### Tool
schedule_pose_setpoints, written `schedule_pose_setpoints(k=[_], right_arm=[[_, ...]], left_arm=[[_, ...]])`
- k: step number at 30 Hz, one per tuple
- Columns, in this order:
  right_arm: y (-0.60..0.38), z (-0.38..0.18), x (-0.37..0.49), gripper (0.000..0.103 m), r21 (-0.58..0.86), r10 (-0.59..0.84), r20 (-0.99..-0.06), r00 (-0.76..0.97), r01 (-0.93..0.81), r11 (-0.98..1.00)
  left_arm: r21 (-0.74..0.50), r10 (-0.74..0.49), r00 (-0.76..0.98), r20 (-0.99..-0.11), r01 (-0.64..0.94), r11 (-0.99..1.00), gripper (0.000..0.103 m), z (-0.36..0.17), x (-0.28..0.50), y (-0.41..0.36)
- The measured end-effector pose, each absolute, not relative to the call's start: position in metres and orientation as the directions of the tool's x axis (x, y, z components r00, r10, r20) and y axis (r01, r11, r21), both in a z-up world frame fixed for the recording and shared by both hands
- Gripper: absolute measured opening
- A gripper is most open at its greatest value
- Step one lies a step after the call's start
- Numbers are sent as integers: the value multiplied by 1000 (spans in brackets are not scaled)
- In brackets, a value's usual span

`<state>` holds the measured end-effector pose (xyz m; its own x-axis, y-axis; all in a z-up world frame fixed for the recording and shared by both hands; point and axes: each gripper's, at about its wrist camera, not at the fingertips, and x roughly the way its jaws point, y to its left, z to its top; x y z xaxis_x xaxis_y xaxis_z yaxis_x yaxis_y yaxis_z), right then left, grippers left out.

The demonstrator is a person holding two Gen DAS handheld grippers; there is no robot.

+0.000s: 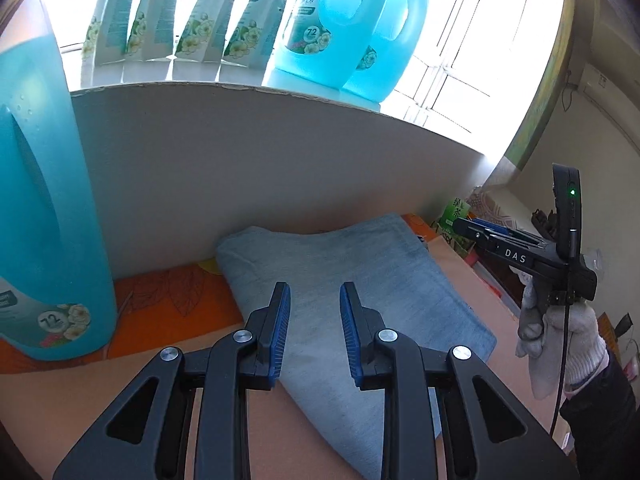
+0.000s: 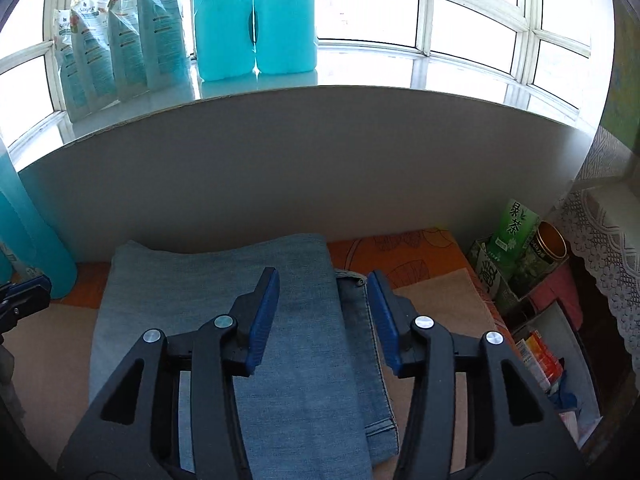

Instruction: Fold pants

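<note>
The light blue denim pants lie folded into a flat rectangle on the beige and orange table cover, against the grey back panel. They also show in the right wrist view, with a hemmed layer sticking out along the right side. My left gripper is open and empty, just above the near part of the pants. My right gripper is open and empty above the pants' right edge. It also shows from the side in the left wrist view, held by a gloved hand above the table's right side.
A big blue detergent bottle stands on the table at the left. The windowsill holds two blue bottles and several refill pouches. A green tea carton, a tin and boxes crowd the right edge.
</note>
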<state>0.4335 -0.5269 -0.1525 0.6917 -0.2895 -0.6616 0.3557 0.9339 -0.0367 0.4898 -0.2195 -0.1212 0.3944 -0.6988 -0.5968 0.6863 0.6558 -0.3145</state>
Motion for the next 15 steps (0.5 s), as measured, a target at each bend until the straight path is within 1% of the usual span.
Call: schedule_pose_setpoints(k=[4, 8, 12, 15], right_arm=[[-523, -146, 422, 50, -25, -284, -659, 697, 356, 934], [-518, -139, 405, 56, -13, -288, -650, 703, 369, 929], [-512, -133, 385, 59, 11, -287, -644, 709, 383, 924], [-504, -131, 370, 63, 4, -291, -643, 708, 384, 923]], left_arm=[[-292, -698, 398, -596, 702, 649, 24, -113, 479, -221], [-268, -695, 400, -597, 718, 643, 24, -104, 463, -220], [-263, -695, 402, -596, 720, 642, 28, -95, 446, -213], [-254, -694, 406, -595, 724, 641, 28, -89, 433, -207]])
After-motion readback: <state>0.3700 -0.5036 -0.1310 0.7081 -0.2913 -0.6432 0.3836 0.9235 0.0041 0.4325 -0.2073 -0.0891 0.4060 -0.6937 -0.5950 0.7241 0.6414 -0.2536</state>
